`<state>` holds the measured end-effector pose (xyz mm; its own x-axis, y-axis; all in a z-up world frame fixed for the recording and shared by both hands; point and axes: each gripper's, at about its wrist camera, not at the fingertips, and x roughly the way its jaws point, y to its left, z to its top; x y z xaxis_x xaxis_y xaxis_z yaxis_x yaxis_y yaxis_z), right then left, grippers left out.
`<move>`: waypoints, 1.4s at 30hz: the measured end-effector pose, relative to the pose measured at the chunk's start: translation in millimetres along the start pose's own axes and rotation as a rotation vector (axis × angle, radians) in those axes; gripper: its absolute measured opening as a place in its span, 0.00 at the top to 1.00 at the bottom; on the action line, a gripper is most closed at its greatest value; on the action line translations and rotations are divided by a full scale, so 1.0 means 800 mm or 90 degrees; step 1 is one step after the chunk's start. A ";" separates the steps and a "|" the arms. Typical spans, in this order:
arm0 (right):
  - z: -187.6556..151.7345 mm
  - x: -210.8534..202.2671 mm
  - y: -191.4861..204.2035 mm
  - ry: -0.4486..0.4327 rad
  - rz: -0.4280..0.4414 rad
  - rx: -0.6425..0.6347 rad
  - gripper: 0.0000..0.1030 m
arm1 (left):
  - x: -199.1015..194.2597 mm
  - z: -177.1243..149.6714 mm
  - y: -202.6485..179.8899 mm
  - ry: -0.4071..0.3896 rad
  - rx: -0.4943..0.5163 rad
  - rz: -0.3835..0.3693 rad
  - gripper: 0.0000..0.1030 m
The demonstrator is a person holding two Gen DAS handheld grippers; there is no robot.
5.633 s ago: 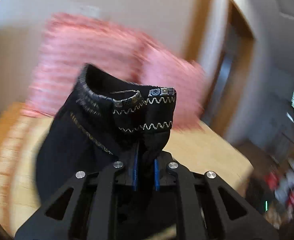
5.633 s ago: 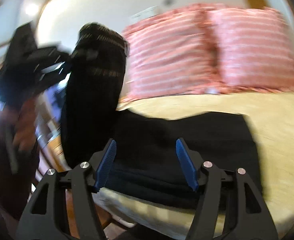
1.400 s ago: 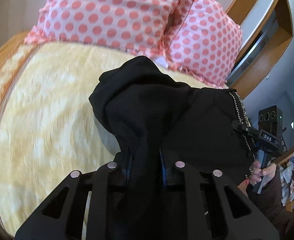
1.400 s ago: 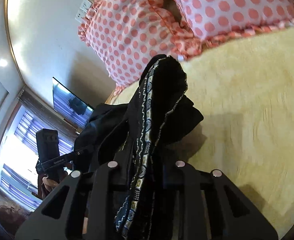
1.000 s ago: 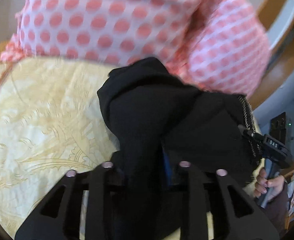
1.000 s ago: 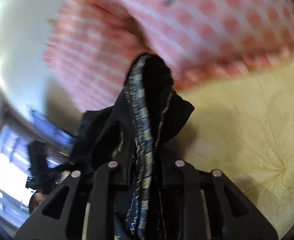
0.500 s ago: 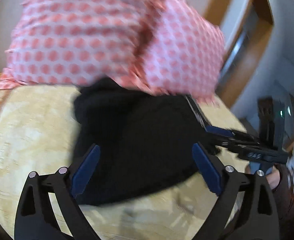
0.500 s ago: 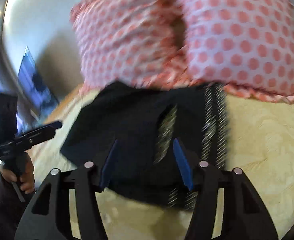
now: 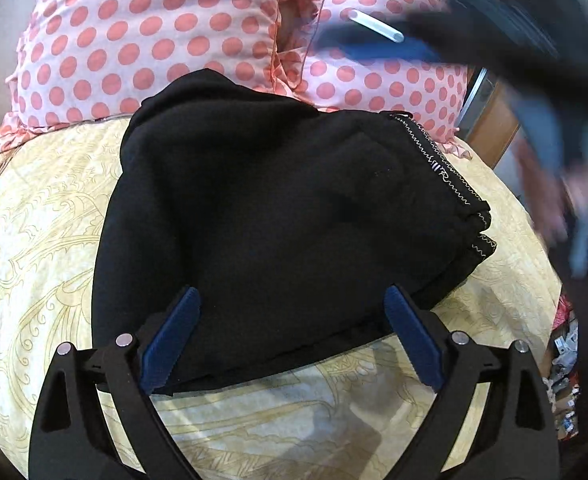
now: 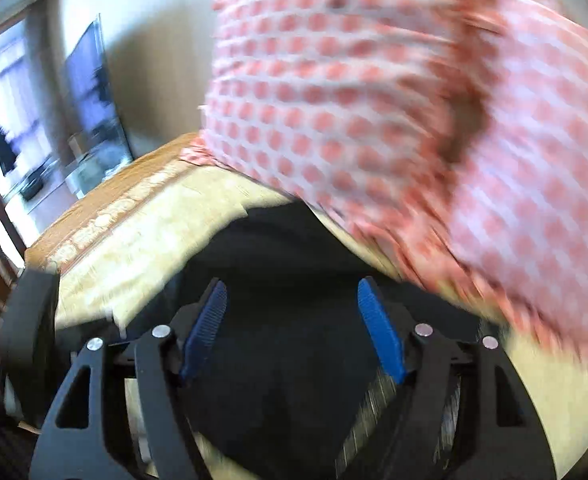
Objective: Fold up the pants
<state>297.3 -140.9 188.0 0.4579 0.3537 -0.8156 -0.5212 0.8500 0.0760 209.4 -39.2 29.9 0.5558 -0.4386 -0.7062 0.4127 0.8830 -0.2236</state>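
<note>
1. The black pants [image 9: 278, 208] lie in a folded bundle on the bed [image 9: 34, 248], just ahead of the left tool [image 9: 290, 336] and reaching under the line between its fingers.
2. The bundle's long axis runs from the near left of that tool to the far right; the stitched trim edge [image 9: 442, 168] sits at the far right end, the rounded black fold at the far left.
3. My reading is that it lies flat like this because the fold is done, or nearly so, and the cloth has been let go to settle.
4. The left tool is spread wide and holds nothing.
5. The right tool [image 10: 294, 332] is also spread and empty, above the dark cloth; that view is blurred.
6. Beyond the pants, two pink polka-dot pillows [image 9: 142, 40] stand against the far end of the bed.
</note>
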 end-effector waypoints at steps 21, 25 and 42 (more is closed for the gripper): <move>0.061 0.170 0.013 0.234 0.026 -0.057 0.86 | 0.003 0.002 0.012 -0.010 -0.010 -0.040 0.01; 0.080 0.172 -0.001 0.184 -0.016 -0.009 0.91 | 0.003 -0.001 0.010 -0.009 -0.012 -0.040 0.01; 0.040 0.006 -0.052 -0.044 -0.062 0.144 0.44 | -0.054 0.009 0.027 -0.084 -0.044 -0.044 0.01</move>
<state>344.1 -162.4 199.5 0.5505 0.2860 -0.7843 -0.3023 0.9440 0.1320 199.4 -2.4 60.8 0.6192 -0.5129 -0.5946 0.4047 0.8573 -0.3182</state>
